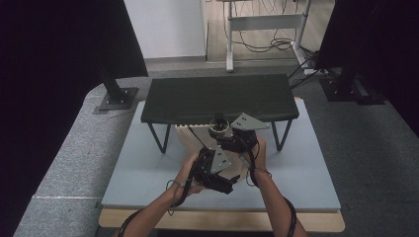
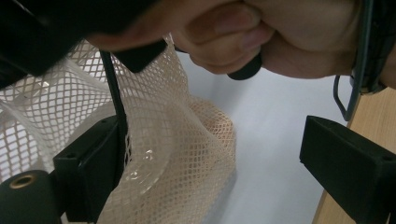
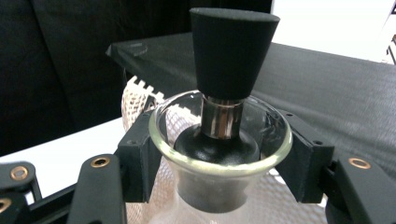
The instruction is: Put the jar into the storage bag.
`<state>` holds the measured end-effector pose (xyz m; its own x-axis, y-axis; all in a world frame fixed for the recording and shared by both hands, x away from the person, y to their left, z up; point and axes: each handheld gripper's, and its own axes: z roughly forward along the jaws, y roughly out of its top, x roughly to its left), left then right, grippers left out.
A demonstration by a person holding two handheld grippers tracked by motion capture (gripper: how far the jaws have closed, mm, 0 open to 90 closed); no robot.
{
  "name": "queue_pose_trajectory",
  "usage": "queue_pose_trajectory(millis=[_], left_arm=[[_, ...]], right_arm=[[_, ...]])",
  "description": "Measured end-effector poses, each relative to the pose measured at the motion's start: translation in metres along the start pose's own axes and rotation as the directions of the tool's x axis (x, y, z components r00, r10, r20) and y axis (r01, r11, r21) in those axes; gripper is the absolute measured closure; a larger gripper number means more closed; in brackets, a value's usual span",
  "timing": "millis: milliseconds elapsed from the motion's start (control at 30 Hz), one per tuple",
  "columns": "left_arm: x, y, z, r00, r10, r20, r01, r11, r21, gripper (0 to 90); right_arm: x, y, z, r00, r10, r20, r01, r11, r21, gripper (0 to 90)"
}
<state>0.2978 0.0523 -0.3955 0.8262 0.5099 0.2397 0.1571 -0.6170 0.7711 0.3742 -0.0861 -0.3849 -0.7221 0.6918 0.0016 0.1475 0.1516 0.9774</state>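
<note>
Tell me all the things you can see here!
bottle: one, clear glass, held at the neck by the right claw
stopper: one, black, in the bottle's mouth
net: one, beige mesh, around the bottle
bench: one, black, at the back of the mat
mat: one, pale blue-grey, on the table
right claw: one, black, shut on the bottle
left claw: one, black, jaws apart beside the net
hands: two, holding the claws

Your right gripper (image 3: 219, 158) clamps the glass bottle's neck (image 3: 219, 140); its black stopper (image 3: 231, 51) points toward twelve o'clock, with cream mesh (image 3: 135, 98) at ten o'clock.
</note>
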Motion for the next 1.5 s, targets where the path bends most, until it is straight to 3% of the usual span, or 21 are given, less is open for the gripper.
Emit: queue_pose_trajectory(millis=[500,700,1133,1267,1433,1500], left_arm=[[-0.001,0.001,-0.001,1.0,-0.003,-0.006,0.003,1.0,-0.006,8.7],[-0.001,0.001,0.0,1.0,0.0,-0.006,0.0,1.0,0.001,8.5],[0.0,0.001,0.002,1.0,0.0,-0.003,0.0,0.9999,0.011,8.6],[0.001,-0.001,0.005,1.0,-0.005,0.002,0.005,0.9997,0.024,8.9],[0.001,-0.003,0.008,1.0,-0.003,0.0,0.003,0.9997,0.024,9.1],[0.002,-0.002,0.006,1.0,-0.002,0.007,0.001,0.9998,0.019,8.7]], right_arm=[[0.005,-0.01,0.002,0.9996,-0.027,-0.011,0.027,0.998,0.05,36.8],[0.009,-0.011,0.006,0.9978,-0.059,0.029,0.056,0.992,0.112,36.1],[0.007,-0.011,0.007,0.9991,-0.038,0.016,0.035,0.989,0.146,35.8],[0.005,-0.011,0.01,0.9997,-0.022,0.005,0.021,0.983,0.183,35.2],[0.004,-0.012,0.014,0.9988,-0.044,0.02,0.039,0.974,0.225,34.8],[0.004,-0.01,0.012,0.9992,-0.038,0.01,0.035,0.978,0.208,31.5]])
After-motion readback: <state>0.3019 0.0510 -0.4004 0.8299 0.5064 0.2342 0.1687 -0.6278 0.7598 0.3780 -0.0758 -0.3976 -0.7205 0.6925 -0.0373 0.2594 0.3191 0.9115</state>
